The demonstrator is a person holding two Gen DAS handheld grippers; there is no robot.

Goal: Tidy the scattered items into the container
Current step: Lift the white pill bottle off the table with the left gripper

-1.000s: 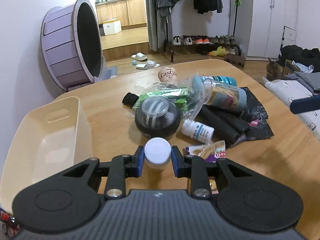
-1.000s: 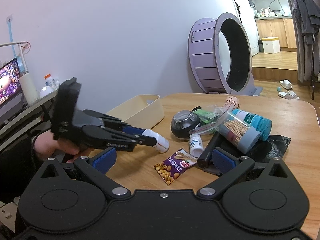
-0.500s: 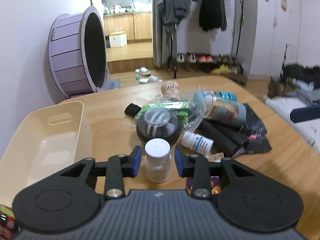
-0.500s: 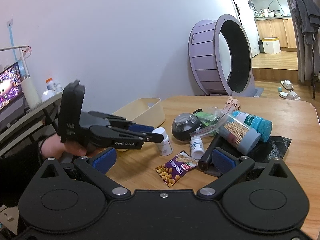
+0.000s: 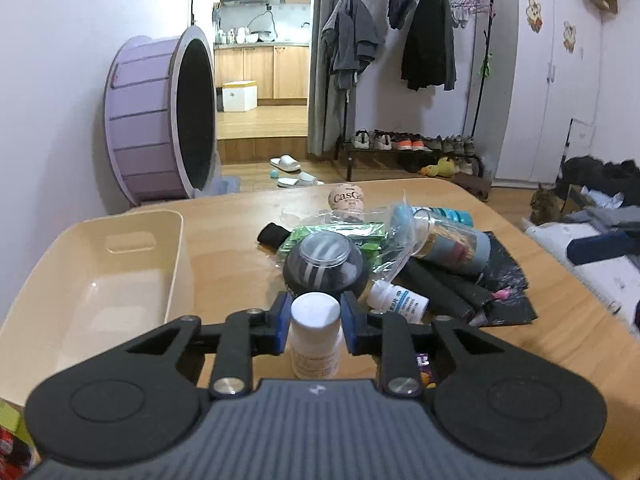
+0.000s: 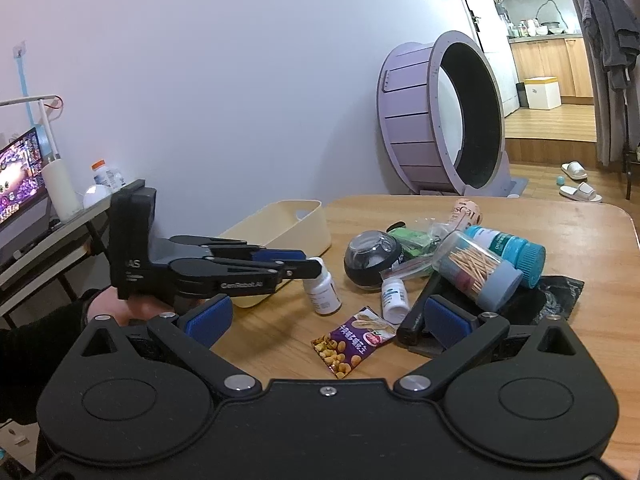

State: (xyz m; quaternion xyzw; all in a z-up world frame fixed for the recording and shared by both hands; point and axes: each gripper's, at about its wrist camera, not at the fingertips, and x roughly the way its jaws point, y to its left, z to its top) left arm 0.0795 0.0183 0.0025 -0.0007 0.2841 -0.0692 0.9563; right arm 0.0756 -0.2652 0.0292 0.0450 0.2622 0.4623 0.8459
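My left hand-held gripper (image 5: 313, 322) is pinching the white pill bottle (image 5: 315, 335) by its cap, bottle upright, its base apparently resting on the counter (image 6: 520, 216). The cream container (image 5: 100, 280) lies just to that gripper's left and slightly ahead (open side up), so I judge a short lift and leftward carry comes next. My right hand-held gripper (image 6: 328, 320) hangs spread wide, gripping nothing, farther from the container.

Upright white-capped bottle (image 5: 315, 334) beside empty cream bin (image 5: 120, 240)
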